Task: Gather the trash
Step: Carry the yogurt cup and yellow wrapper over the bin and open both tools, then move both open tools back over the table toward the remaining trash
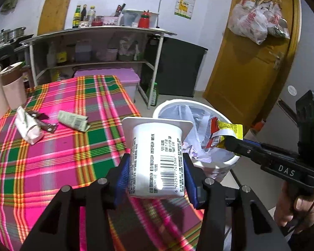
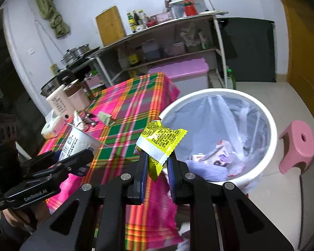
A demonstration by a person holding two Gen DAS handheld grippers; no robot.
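Clearly the left gripper (image 1: 155, 163) pinches a white yogurt cup (image 1: 157, 156) by its sides, its blue pads pressed to the label, over the edge of the plaid tablecloth (image 1: 52, 146). Beside it, the right gripper (image 2: 157, 163) clamps a yellow snack wrapper (image 2: 159, 144) at the rim of the white trash bin (image 2: 270, 125), which is lined with a clear bag. More scraps, a white crumpled wrapper (image 1: 28, 127) and a green one (image 1: 73, 120), lie farther back on the cloth

Pink stool (image 2: 297, 144) beside yellow door (image 1: 251, 62).

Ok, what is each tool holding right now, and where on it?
Left tool: white yogurt cup, clamped across its sides. Right tool: yellow snack wrapper, pinched at its lower end.
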